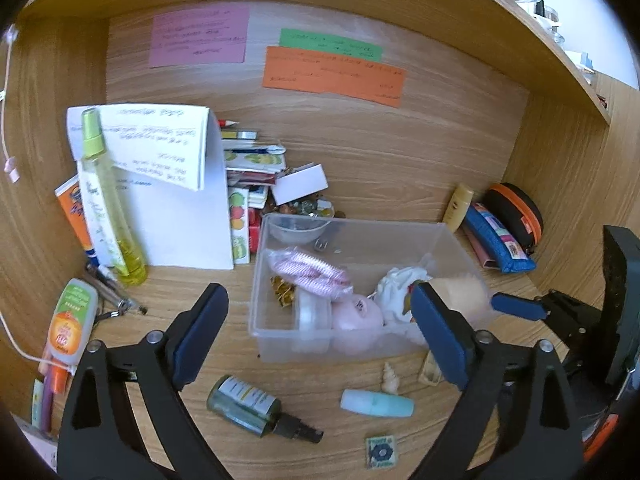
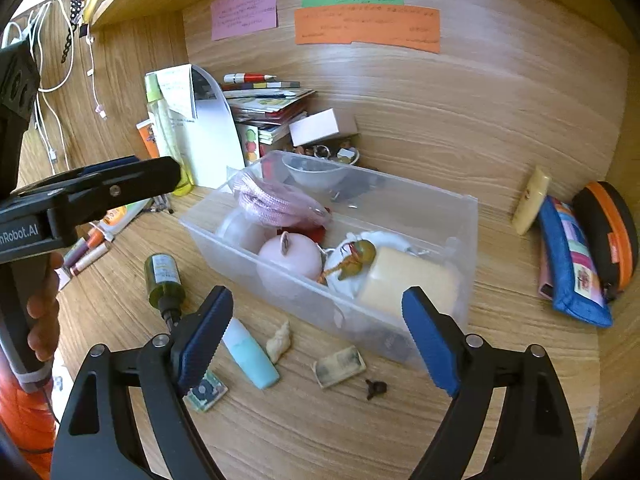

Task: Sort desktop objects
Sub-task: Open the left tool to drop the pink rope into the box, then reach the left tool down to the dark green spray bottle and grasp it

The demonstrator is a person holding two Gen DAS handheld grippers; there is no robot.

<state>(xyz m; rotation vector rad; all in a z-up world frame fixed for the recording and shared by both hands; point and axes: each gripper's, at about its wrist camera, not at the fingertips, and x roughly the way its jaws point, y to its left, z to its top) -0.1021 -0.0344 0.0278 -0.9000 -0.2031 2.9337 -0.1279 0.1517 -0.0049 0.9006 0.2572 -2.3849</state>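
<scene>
A clear plastic box [image 1: 276,346] [image 2: 204,236] stands mid-desk with a pink ball [image 1: 358,314] [image 2: 290,254], pink mesh [image 1: 308,274], white cloth [image 1: 396,290] and a peach plush [image 2: 408,276] inside. In front of it lie a dark green spray bottle [image 1: 244,404] [image 2: 163,276], a mint tube [image 1: 376,403] [image 2: 250,356], a shell [image 1: 390,378] [image 2: 280,340] and a small patterned card [image 1: 381,451] [image 2: 206,392]. My left gripper [image 1: 318,292] is open above the box's near side, pads touching nothing. My right gripper [image 2: 318,294] is open too, near the box's front right corner.
Papers [image 1: 176,200], a yellow spray bottle [image 1: 108,208], a book stack [image 2: 268,108] and a white carton [image 2: 316,126] crowd the back left. A blue pouch [image 2: 572,264], an orange-black case [image 2: 612,236] and a cream bottle [image 2: 530,200] sit at right. Pens [image 2: 90,250] lie left. Wooden walls enclose the desk.
</scene>
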